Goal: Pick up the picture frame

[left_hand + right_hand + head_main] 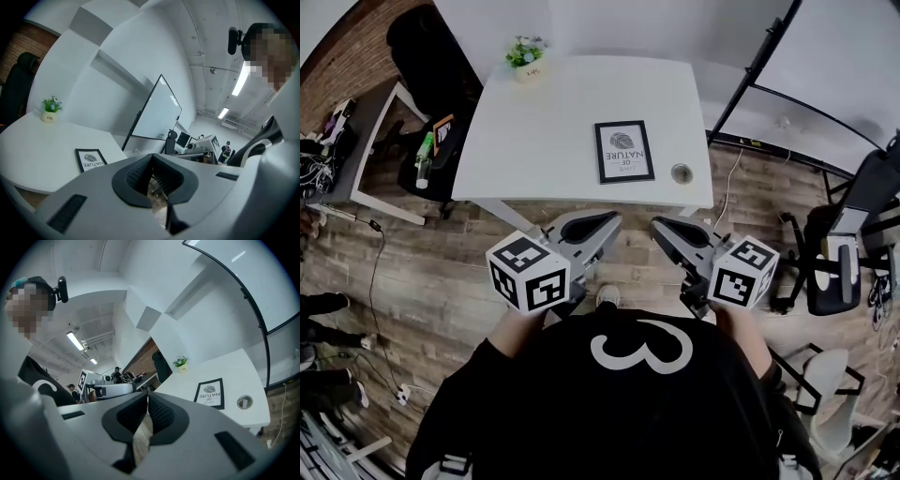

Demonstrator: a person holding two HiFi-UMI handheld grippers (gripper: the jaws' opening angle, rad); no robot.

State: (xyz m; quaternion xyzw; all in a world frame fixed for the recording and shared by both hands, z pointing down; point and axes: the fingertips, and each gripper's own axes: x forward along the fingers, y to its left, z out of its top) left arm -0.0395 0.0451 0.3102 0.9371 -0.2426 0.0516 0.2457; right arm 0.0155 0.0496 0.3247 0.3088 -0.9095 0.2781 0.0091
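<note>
The black picture frame (623, 151) with a "NATURE" print lies flat on the white table (534, 141), near its front right corner. It also shows in the left gripper view as the frame (90, 159) and in the right gripper view as the frame (210, 393). Both grippers are held level over the wooden floor, short of the table's front edge and apart from the frame. My left gripper (611, 220) has its jaws together with nothing between them, as its tips (151, 157) show. My right gripper (657, 226) is likewise shut and empty (147, 397).
A small potted plant (527, 53) stands at the table's far left corner. A round cable hole (682, 172) lies right of the frame. A whiteboard stand (750, 84) rises at the right, office chairs (834, 253) further right, a side desk (370, 141) at the left.
</note>
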